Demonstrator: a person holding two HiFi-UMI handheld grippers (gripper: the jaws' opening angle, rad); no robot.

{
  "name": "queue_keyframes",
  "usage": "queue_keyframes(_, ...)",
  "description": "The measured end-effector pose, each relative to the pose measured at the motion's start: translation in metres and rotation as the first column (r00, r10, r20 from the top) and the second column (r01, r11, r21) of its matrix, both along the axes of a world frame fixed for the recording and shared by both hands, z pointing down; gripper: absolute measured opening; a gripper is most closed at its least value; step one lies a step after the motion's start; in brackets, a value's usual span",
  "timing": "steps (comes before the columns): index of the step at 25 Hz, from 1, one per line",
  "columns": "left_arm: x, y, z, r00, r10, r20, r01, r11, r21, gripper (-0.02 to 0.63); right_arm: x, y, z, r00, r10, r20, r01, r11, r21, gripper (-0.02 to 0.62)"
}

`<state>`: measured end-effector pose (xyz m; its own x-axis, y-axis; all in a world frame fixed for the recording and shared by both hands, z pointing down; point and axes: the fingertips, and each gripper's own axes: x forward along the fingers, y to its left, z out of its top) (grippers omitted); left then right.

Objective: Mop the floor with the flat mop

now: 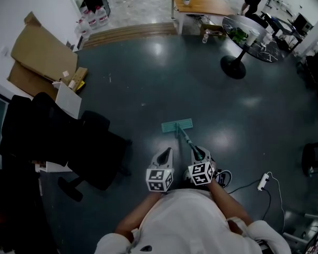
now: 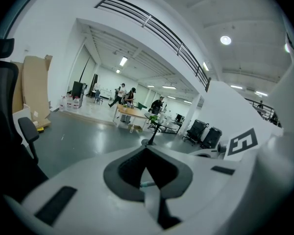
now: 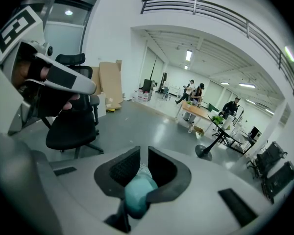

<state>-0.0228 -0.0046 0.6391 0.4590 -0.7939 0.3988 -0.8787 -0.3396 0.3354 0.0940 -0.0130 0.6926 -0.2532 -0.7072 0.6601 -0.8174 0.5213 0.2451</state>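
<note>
Fingers [image 3: 160, 165] of the right gripper [image 3: 142, 156] are clamped on the teal mop handle [image 3: 136, 195]. Those of the left gripper [image 2: 147, 153] are pressed together on nothing, just beside the right one. Ahead of both sets of fingertips the flat mop head [image 1: 177, 126] lies on the dark floor [image 1: 148, 78], which is open beyond it. A black office chair [image 1: 90, 147] stands close on the left and a power strip [image 1: 263, 181] lies to the right.

Bright ceiling lights [image 2: 226, 40]; glare patches on floor [image 1: 158, 49]; fisheye-warped edges.

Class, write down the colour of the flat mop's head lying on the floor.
Teal green; the mop head shows best in the head view.
</note>
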Motion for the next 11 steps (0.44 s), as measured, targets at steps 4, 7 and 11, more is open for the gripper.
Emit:
queue_keyframes(4,-0.0003,-0.0013,-0.0009,1.0,-0.001,0.003,0.001,1.0,0.009,0.006,-0.0001,0.0007,0.0007,1.0,-0.002,-0.001,0.002,1.0,0.004,0.058)
queue_keyframes(7,-0.0005,-0.0029,-0.0004,1.0,0.0,-0.004,0.0,1.0,0.006,0.006,-0.0011,-0.0001,0.0008,1.0,-0.001,0.0,0.001,1.0,0.011,0.058)
queue_keyframes(11,0.0001,-0.0071,-0.0033,1.0,0.003,-0.008,-0.003,1.0,0.012,0.006,-0.0004,-0.0041,-0.0011,1.0,0.001,-0.004,-0.001,1.0,0.018,0.058)
